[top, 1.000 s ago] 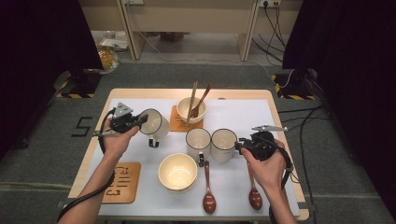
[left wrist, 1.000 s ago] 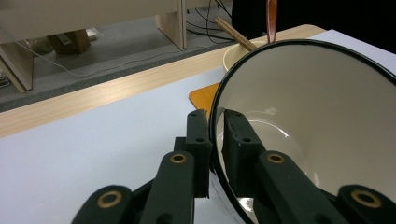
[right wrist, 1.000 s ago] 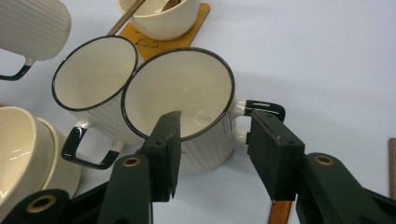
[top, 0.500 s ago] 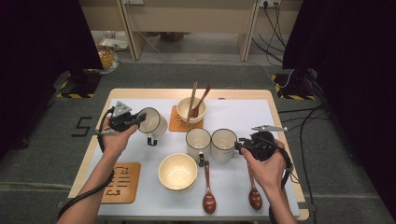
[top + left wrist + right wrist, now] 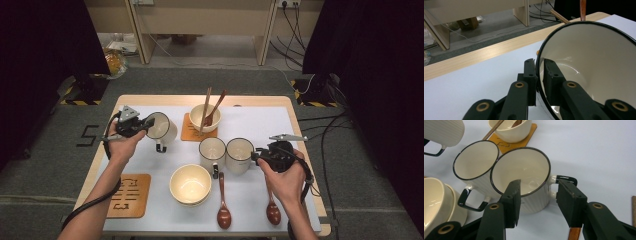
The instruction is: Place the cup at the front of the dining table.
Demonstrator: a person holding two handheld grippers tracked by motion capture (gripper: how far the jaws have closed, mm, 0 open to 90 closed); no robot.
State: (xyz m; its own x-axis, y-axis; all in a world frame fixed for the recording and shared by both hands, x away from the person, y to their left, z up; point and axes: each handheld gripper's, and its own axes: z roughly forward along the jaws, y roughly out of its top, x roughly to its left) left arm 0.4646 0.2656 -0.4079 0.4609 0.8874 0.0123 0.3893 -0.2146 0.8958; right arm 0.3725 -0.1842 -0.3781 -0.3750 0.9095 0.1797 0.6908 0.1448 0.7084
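Note:
My left gripper (image 5: pixel 148 123) (image 5: pixel 538 68) is shut on the rim of a cream ribbed mug (image 5: pixel 164 130) (image 5: pixel 594 65), one jaw outside the wall and one inside. The mug hangs tilted above the table's left side with its dark handle pointing down. My right gripper (image 5: pixel 256 156) (image 5: pixel 539 184) stands open just right of a second mug (image 5: pixel 239 155) (image 5: pixel 524 170). Its jaws straddle the near wall beside the handle (image 5: pixel 566 179) without gripping. A third mug (image 5: pixel 212 151) (image 5: pixel 475 160) touches the second on its left.
A bowl (image 5: pixel 204 116) holding chopsticks and a wooden spoon sits on an orange coaster at the back. An empty bowl (image 5: pixel 190 184) is at front centre, with two wooden spoons (image 5: pixel 223 214) (image 5: pixel 272 211) to its right. Another coaster (image 5: pixel 129 195) lies front left.
The left gripper has tipped its mug over further, so the mouth now faces the hand and the handle hangs down. The right gripper has stayed put.

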